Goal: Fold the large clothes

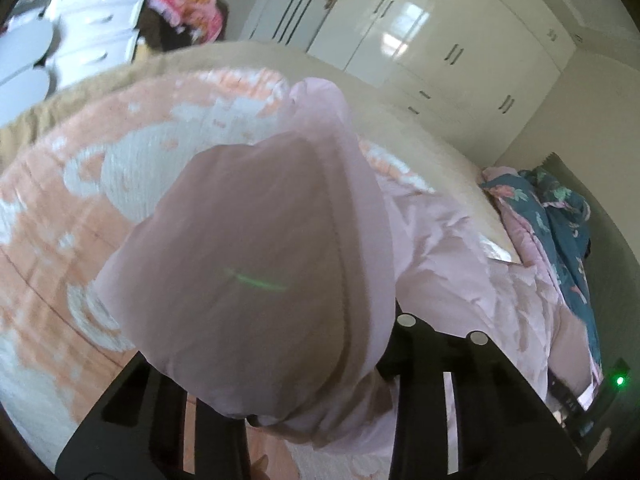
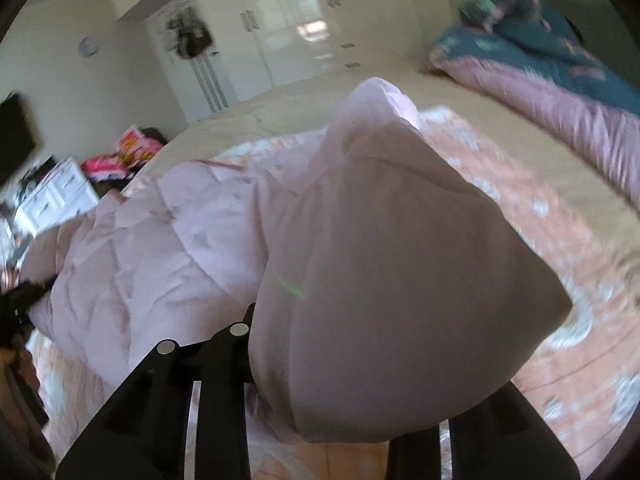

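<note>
Beige bed (image 2: 304, 100), wide under everything. Peach-and-white patterned blanket (image 1: 60, 208) spread over bed. Pale pink padded garment (image 2: 168, 240) lying across blanket, both near corners lifted clear. Teal floral quilt (image 2: 540, 52) heaped at far side of bed. Left tool (image 1: 320, 412) pinched on one raised corner; right tool (image 2: 344, 412) likewise, probably, cloth hiding fingertips. No earlier view given.

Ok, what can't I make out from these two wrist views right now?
- Left wrist: left tool tips, covered by the bunched pink garment.
- Right wrist: right tool tips, buried in the same garment.
- Both: the garment's type and full outline; the near bunches hide it.
- Right wrist: the quilt pattern, motion-blurred.
</note>
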`<state>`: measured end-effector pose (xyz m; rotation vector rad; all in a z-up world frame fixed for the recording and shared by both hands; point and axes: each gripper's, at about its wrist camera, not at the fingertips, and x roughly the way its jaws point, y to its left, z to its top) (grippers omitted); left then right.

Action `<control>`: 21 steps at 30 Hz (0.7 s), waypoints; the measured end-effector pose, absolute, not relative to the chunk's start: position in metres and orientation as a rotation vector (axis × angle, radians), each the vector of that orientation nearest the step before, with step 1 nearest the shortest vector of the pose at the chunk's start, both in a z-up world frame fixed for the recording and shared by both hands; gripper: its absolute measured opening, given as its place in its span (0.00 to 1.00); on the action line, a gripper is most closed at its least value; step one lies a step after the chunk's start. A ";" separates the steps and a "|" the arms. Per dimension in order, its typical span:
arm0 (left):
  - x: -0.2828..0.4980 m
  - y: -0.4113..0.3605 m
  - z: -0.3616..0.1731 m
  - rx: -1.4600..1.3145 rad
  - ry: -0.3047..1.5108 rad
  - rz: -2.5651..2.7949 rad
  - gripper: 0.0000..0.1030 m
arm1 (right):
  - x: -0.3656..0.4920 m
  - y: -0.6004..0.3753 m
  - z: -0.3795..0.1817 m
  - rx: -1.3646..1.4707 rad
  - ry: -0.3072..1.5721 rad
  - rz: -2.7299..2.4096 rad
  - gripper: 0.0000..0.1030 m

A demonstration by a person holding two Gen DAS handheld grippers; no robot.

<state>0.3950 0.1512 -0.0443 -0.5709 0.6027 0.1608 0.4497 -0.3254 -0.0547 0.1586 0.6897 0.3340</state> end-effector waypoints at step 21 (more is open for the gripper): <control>0.307 0.136 0.010 -0.441 0.539 0.102 0.22 | 0.343 -0.316 0.029 0.005 0.556 0.432 0.25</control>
